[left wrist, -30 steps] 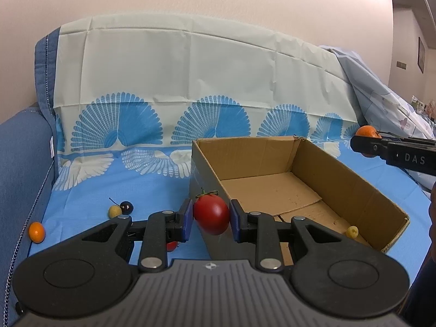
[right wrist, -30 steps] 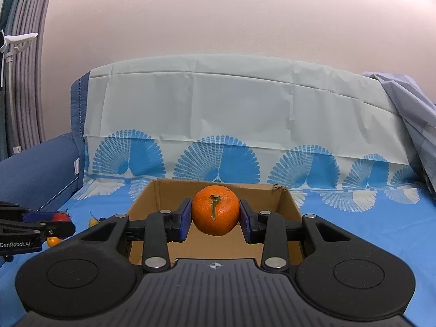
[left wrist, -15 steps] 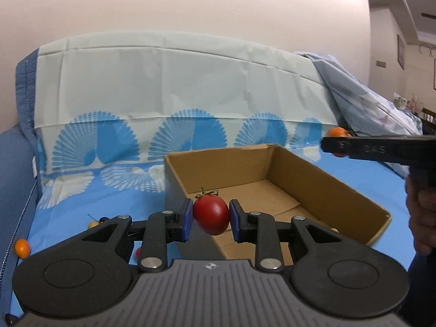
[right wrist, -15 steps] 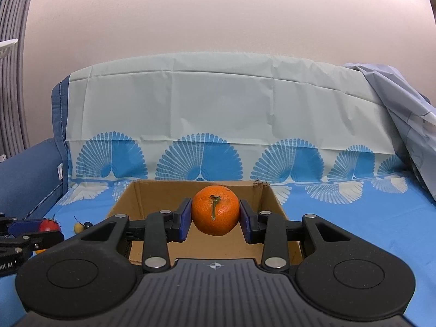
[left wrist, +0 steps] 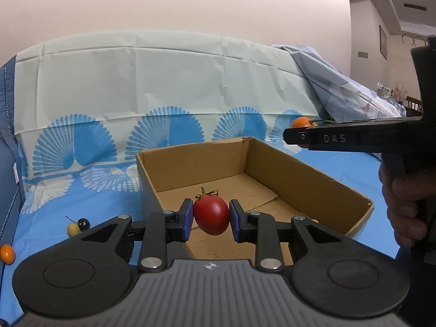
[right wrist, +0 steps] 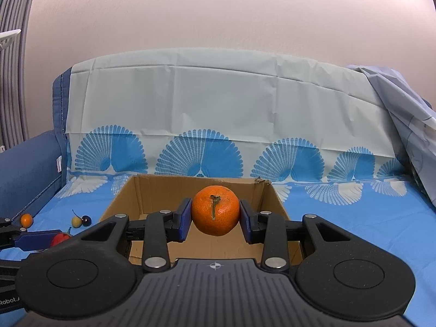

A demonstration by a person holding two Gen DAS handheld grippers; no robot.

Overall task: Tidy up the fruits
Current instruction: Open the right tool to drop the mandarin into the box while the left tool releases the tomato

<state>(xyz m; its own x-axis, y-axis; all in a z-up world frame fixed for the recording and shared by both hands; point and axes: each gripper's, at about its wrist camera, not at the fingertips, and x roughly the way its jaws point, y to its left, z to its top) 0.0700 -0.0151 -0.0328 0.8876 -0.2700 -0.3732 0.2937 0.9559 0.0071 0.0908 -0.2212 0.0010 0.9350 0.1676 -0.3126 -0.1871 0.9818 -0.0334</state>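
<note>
left tool (left wrist: 211,219): clamped on the tomato (left wrist: 211,218), blue pads pinching its two sides, stem up. You're holding it over the near-left part of the cardboard box (left wrist: 299,179), so letting go should land it on the box floor rather than the bed.
right tool (right wrist: 215,215): clamped on the mandarin (right wrist: 215,214), stem facing the camera, pads on its widest part (sensible, round fruit slips out otherwise). It sits in front of the box opening, above the near wall.
box: open top, flaps folded flat inside, floor mostly bare. One small yellowish fruit peeks out near the right inner wall in the left wrist view, largely hidden behind the tool.
still loose on the bed (right wrist: 354,218): yellow cherry (left wrist: 73,229) touching a dark cherry (left wrist: 84,223), left of the box; small orange fruit (left wrist: 6,253) further left near the edge of the sheet.
stage, my read: both fruits carried to the box, neither released yet.
next: lower each before opening. Both are round and will roll on bare cardboard, so drop them low and apart from each other.
risk: your two tools are near each other over the box, so release one at a time and avoid clashing.
</note>
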